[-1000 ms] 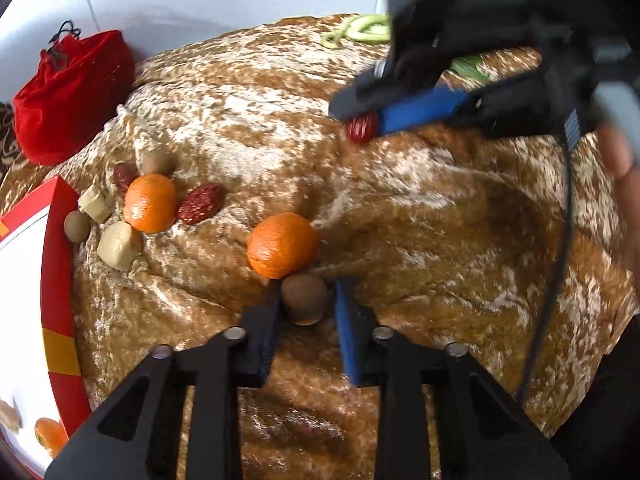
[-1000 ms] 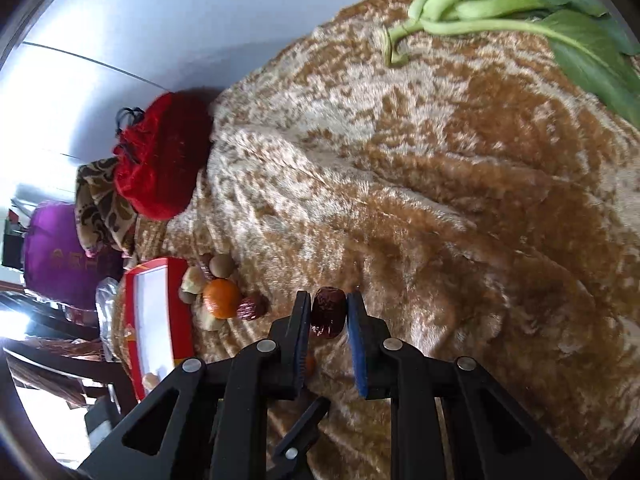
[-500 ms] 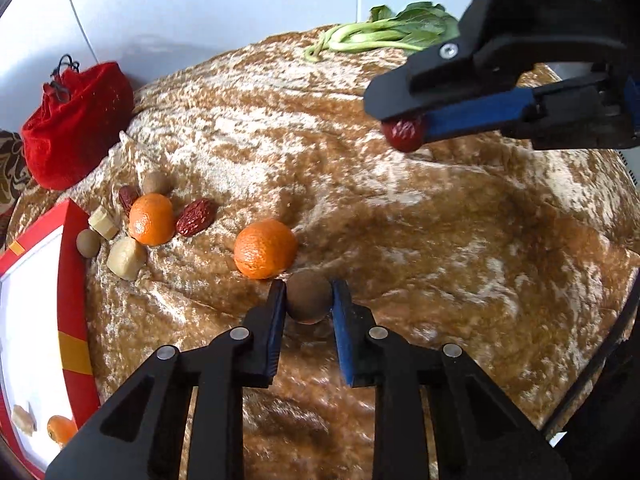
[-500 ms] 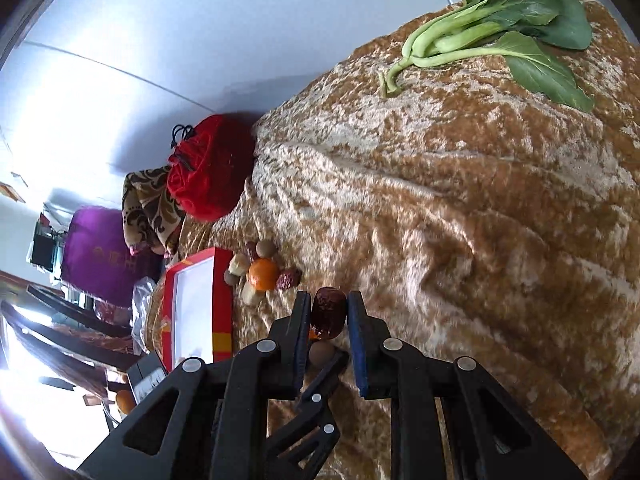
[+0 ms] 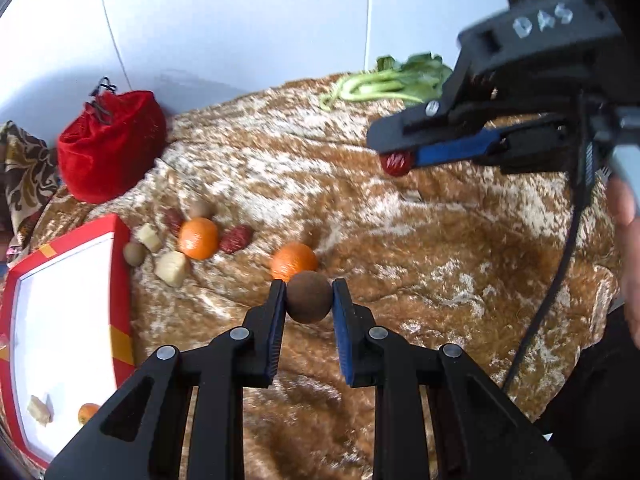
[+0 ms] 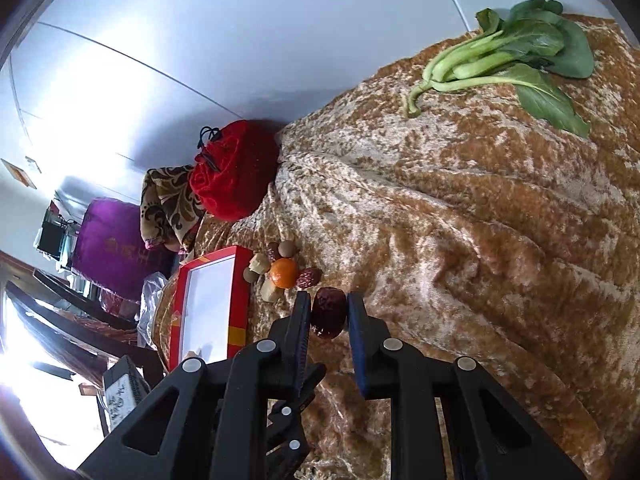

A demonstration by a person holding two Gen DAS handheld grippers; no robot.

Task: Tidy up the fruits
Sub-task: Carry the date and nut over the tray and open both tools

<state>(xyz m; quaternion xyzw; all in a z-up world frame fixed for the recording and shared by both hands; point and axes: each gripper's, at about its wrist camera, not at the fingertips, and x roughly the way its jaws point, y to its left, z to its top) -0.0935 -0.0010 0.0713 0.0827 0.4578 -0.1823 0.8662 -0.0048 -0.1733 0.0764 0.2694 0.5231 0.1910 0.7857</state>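
Left wrist view: left gripper (image 5: 309,298) clamped a longan (image 5: 309,297), right gripper (image 6: 329,312) a date (image 6: 328,313); the box (image 5: 122,288) lay left, nearer the left gripper.

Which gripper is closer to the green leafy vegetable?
Right. The right gripper, clamping a red date, hangs just in front of the green vegetable; the left gripper, clamping a brown ball, is farther back.
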